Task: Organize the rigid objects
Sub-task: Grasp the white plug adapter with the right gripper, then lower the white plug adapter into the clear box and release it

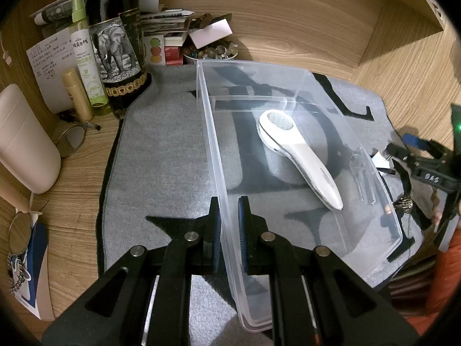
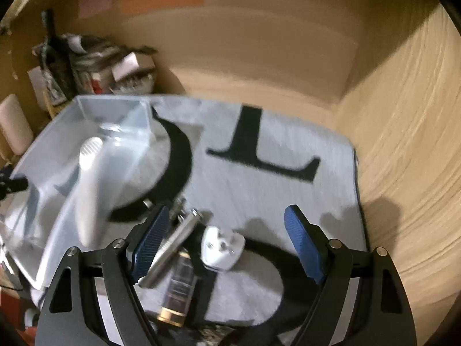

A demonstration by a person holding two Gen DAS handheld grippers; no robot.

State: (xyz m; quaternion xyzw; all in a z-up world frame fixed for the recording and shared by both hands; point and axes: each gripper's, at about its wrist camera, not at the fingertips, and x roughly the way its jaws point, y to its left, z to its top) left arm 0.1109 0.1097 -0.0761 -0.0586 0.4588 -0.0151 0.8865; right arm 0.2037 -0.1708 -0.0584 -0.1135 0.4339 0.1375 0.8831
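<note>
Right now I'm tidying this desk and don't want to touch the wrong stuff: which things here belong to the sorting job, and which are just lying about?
Part of the job:
- clear plastic bin, gripped by the left gripper
- white handheld device inside it
- white plug adapter
- metal bar
- small dark bottle

Just lying about:
- elephant-label bottle
- green spray bottle
- bowl of marbles
- handwritten note

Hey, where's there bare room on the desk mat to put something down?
Free: the grey mat left of the clear bin, and around the black L toward the wooden wall. Crowded: the bottles at the far-left corner, and the white plug and metal pieces beside the bin.
</note>
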